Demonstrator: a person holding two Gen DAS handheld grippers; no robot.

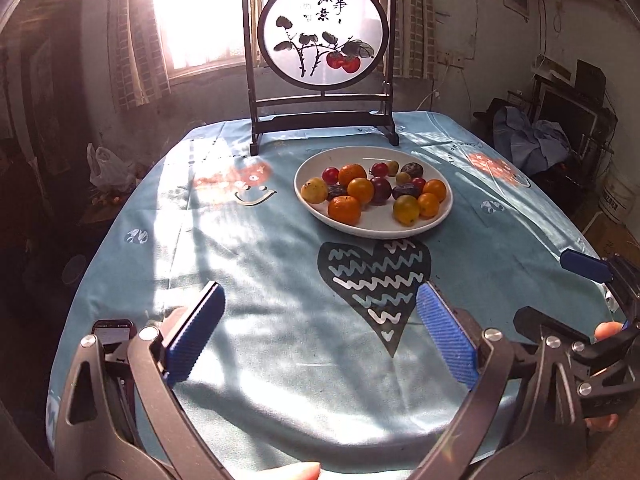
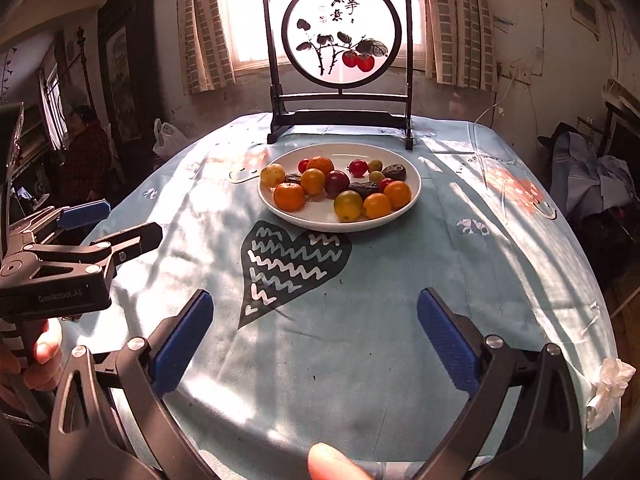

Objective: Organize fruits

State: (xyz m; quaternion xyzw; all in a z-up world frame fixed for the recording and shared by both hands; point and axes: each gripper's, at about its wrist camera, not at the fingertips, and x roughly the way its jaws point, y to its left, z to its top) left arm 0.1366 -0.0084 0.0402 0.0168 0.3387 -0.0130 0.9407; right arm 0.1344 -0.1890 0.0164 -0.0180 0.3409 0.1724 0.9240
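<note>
**Fruit all plated, both claws wide and empty**

Piled together on one white plate (image 1: 438, 216): the fruits (image 1: 374, 192), a mix of orange mandarins, yellow-green ones, small red tomatoes, dark plums and wrinkled dates. Seen at about 12 o'clock from each claw, well apart from both, near the far middle of the table. Probably gathered there so nothing rolls across the blue tablecloth (image 1: 260, 272); no fruit loose on the cloth in either view.

Left gripper (image 1: 320, 332): spread wide, blue pads far apart, nothing between them but cloth and the dark heart print (image 1: 374, 276). Right gripper (image 2: 316, 340): likewise fully spread and empty, over the near edge of the table. Each visible from the other's camera, at 3 o'clock in the left view and at 9 o'clock in the right, so side by side, both aimed downward at the cloth short of the plate.

Held wide most likely because no piece needs gripping now, or in readiness for a next pick. By judgement, sorting either finished or yet to start: fruit on the plate still mixed by kind, not grouped.

Standing at 12 o'clock beyond the plate: a dark-framed screen (image 1: 322, 46) painted with persimmons, upright, just behind the rim, clear of any reach toward the fruit.
</note>
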